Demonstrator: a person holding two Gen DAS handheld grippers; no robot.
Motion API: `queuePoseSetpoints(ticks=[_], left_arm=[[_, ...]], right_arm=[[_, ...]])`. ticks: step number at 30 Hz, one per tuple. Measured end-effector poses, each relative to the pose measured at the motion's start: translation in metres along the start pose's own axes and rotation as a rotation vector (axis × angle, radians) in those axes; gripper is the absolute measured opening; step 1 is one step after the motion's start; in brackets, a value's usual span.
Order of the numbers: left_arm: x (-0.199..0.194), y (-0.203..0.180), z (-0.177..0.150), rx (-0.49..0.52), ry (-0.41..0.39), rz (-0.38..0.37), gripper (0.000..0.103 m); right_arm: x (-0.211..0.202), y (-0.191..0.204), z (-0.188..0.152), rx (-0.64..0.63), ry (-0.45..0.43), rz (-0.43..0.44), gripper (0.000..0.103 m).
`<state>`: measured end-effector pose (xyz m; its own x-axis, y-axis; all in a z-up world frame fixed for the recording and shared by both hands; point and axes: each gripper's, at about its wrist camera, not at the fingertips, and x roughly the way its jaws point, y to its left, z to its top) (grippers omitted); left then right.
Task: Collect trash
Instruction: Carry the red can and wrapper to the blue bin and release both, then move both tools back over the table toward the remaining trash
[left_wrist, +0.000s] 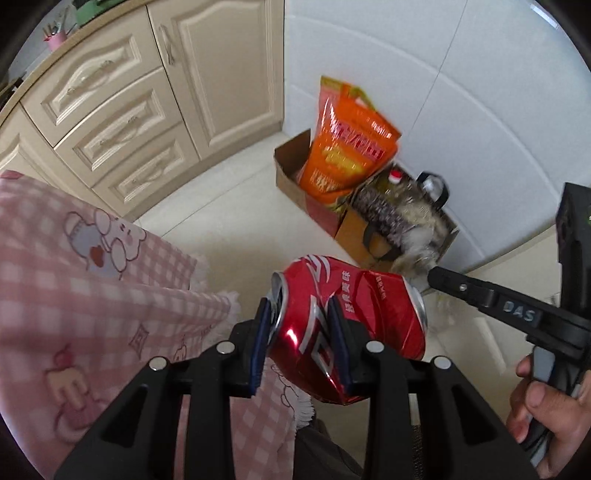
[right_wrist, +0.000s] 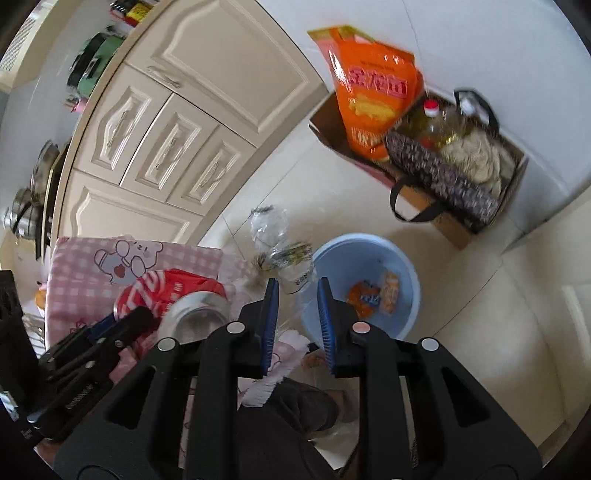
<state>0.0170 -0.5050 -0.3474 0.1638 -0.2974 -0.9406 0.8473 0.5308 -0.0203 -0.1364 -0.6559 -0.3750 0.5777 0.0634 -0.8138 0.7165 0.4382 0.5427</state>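
The left tool is clamping a crushed can; the right tool is pinching a clear wrapper above the basin, which is already holding wrappers. Both still need dropping.

Clear wrapper at the right claw is motion-blurred; grip unclear

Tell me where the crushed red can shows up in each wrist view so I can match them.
Left wrist view: the crushed red can sits low centre, clamped between the left gripper pads.
Right wrist view: the same can is at lower left, silver end toward the camera, over the pink checked cloth.
Shared landmark: the orange bag standing in the cardboard box by the white wall.
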Motion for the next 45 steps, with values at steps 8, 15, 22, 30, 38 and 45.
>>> queuePoseSetpoints(ticks=[8,15,22,30,38,45], left_arm=[[0.021,-0.004,-0.001,0.024,0.069,0.034,0.075],[0.000,0.002,0.002,-0.018,0.018,0.041,0.076],[-0.047,0.004,0.003,-0.043,-0.087,0.015,0.076],[-0.120,0.021,-0.010,-0.085,-0.243,-0.002,0.076],[-0.200,0.065,-0.034,-0.170,-0.407,0.037,0.084],[-0.252,0.105,-0.063,-0.231,-0.509,0.094,0.088]], right_arm=[[-0.002,-0.009,-0.002,0.035,-0.018,-0.020,0.077],[-0.019,-0.001,-0.002,0.024,-0.051,-0.028,0.092],[-0.046,0.023,-0.002,-0.025,-0.097,-0.025,0.093],[-0.088,0.076,-0.004,-0.122,-0.177,0.006,0.094],[-0.119,0.150,-0.016,-0.261,-0.232,0.064,0.095],[-0.134,0.217,-0.034,-0.390,-0.247,0.134,0.095]])
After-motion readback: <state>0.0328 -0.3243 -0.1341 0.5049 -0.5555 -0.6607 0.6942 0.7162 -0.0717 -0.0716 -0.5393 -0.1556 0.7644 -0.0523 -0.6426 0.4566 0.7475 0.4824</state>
